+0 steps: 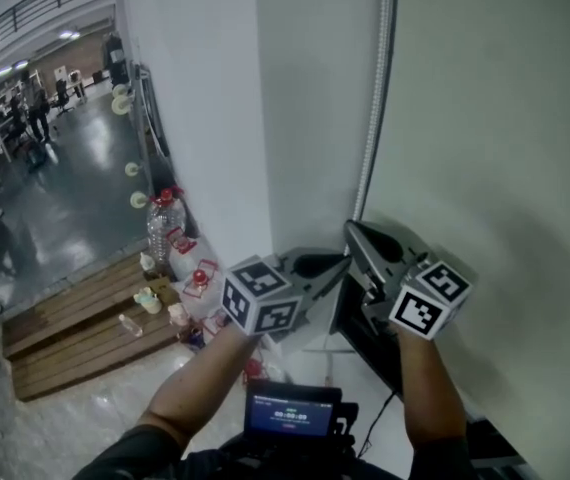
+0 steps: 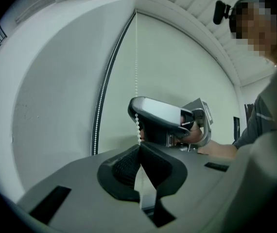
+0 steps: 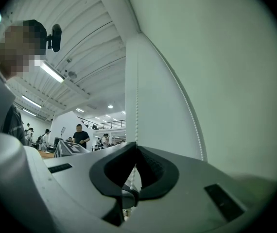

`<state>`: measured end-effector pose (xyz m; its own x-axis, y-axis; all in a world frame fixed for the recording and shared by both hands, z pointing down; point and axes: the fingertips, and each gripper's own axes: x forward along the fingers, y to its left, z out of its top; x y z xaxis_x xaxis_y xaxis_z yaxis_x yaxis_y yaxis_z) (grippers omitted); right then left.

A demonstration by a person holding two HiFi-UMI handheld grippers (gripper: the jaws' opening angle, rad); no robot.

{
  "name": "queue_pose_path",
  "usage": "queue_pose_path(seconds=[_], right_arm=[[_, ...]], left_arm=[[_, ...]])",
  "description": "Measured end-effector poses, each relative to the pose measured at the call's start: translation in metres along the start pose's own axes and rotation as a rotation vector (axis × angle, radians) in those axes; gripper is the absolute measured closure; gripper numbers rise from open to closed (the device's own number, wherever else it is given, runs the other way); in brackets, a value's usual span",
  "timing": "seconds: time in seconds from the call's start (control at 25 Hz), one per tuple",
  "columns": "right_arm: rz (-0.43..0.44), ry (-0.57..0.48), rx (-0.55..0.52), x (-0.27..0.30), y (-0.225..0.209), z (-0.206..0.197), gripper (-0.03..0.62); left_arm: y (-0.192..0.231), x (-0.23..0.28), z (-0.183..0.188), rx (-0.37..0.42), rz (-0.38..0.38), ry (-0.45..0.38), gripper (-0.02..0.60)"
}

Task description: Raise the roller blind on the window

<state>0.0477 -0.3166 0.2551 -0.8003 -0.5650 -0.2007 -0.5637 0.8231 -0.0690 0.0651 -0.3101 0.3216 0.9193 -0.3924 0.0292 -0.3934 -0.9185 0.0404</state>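
Note:
The pale roller blind (image 1: 495, 118) fills the right of the head view, with its white bead chain (image 1: 373, 118) hanging along its left edge. Both grippers sit close together at the chain's lower part. My left gripper (image 1: 337, 270) reaches in from the left and is shut on one chain strand (image 2: 137, 81), which rises straight from its closed tips (image 2: 138, 147). My right gripper (image 1: 352, 232) is just above it, also shut on a chain strand (image 3: 137, 81) that runs up from its tips (image 3: 136, 147). A second strand (image 3: 193, 115) hangs free against the blind.
A white wall column (image 1: 215, 88) stands left of the window. Below and to the left are wooden pallets (image 1: 75, 328), water bottles (image 1: 165, 223) and small items on a glossy floor. People stand far off in the hall. A dark frame (image 1: 365, 338) sits under the grippers.

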Motion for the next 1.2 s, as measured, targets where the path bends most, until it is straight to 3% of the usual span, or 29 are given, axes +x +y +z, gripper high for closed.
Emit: queue_pose_path(seconds=[0.12, 0.44, 1.04, 1.2], right_arm=[[-0.019, 0.005, -0.047, -0.001, 0.005, -0.005, 0.585], [-0.035, -0.001, -0.049, -0.003, 0.005, -0.015, 0.586], [-0.107, 0.110, 0.040, -0.028, -0.005, -0.120, 0.586], [-0.104, 0.113, 0.059, -0.034, -0.004, -0.131, 0.586]], left_arm=[[0.000, -0.003, -0.005, -0.004, 0.003, -0.010, 0.583], [-0.002, -0.004, -0.014, 0.011, 0.008, -0.010, 0.583], [0.005, 0.003, -0.125, -0.056, 0.028, 0.140, 0.581], [0.001, 0.000, -0.137, -0.083, 0.011, 0.131, 0.581]])
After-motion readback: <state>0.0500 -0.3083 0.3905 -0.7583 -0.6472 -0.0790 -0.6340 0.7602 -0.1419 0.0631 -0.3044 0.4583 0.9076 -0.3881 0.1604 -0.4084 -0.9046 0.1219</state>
